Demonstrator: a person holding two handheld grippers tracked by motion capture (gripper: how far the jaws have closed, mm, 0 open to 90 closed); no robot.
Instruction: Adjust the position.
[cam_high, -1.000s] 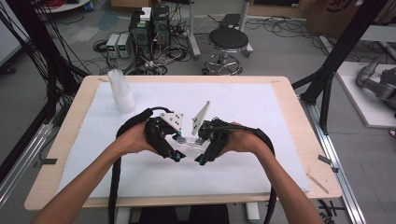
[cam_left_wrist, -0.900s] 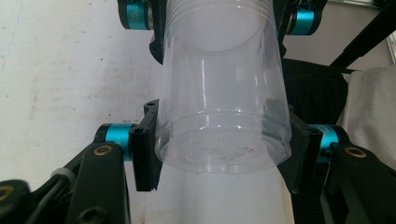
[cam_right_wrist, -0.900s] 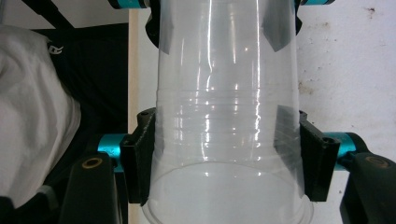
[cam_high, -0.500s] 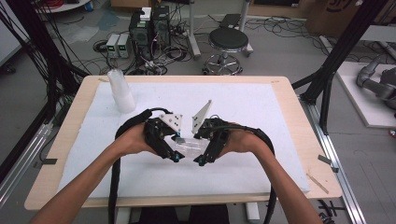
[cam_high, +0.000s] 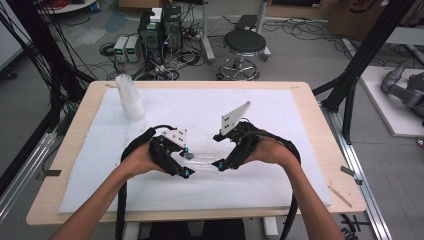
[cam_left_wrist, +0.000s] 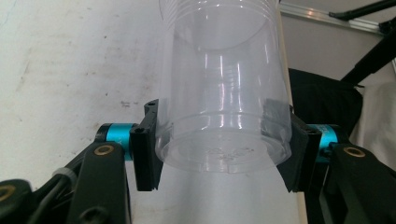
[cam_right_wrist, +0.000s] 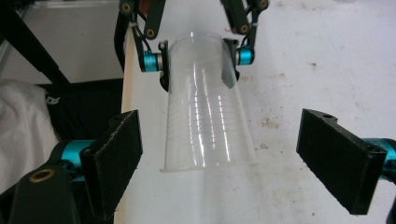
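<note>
1. Cup: clear plastic, lying level between the two grippers above the white mat. Base end sits between the left gripper's pads, which press on both of its sides; mouth end reaches toward the right gripper. Stacking rings show near the mouth; whether a second cup is nested inside cannot be told.
2. Left gripper: clenched on the cup's base, jaws level, cup running straight out ahead of the fingers.
3. Right gripper: released. Its jaws have just been opening and now stand wide; the cup's rim lies between the pads, touching neither.
4. Step in hand, as judged: hand-off or pull-apart just finished on the right side, with the left hand alone carrying the cup.
5. Next move, as judged: the right gripper must back clear of the rim without knocking it, or re-grip further along. The left must keep its squeeze light, since the thin wall will buckle.
6. Cup stack: upright, well beyond the left fingers, at the mat's far corner.
</note>
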